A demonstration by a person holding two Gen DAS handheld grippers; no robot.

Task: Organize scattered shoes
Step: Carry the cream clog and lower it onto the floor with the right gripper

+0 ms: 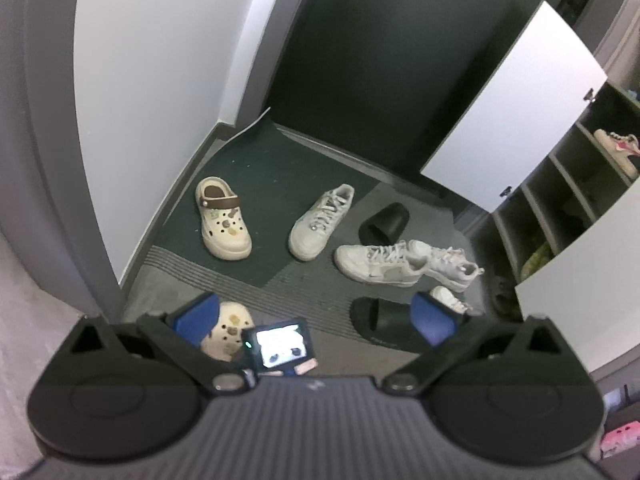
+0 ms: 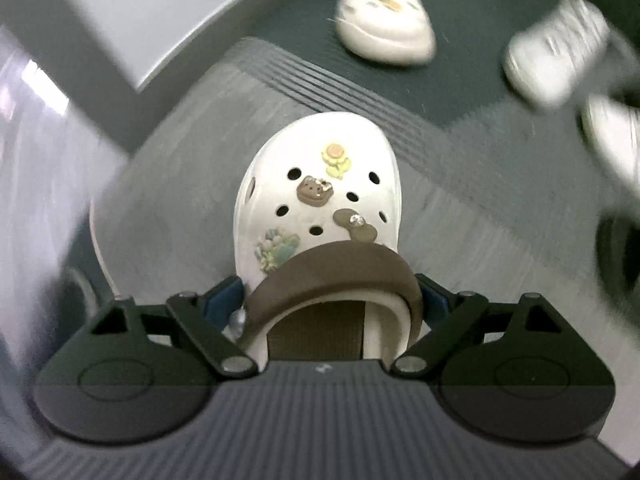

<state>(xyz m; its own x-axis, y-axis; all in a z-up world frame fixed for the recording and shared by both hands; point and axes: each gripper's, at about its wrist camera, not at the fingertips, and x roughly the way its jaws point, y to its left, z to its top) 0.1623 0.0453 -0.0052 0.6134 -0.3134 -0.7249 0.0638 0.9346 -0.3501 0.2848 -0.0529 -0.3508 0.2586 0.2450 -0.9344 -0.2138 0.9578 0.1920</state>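
My right gripper (image 2: pixel 334 300) is shut on a cream clog (image 2: pixel 320 196) with charms and a brown strap, held by its heel end above the grey mat. The same clog (image 1: pixel 228 330) shows in the left wrist view behind my open, empty left gripper (image 1: pixel 316 314). On the floor lie the matching clog (image 1: pixel 222 218), a white sneaker (image 1: pixel 322 222), two more white sneakers (image 1: pixel 376 266) (image 1: pixel 448 262), a black slide (image 1: pixel 384 326) and another black slide (image 1: pixel 384 224). The matching clog (image 2: pixel 384 20) and sneakers (image 2: pixel 560 60) appear blurred in the right wrist view.
An open shoe cabinet (image 1: pixel 560 208) with shelves stands at right, its white door (image 1: pixel 516 108) swung out; a pink and white shoe (image 1: pixel 618 148) sits on a shelf. A dark door (image 1: pixel 400 60) and a white wall (image 1: pixel 160 60) bound the entry mat (image 1: pixel 248 168).
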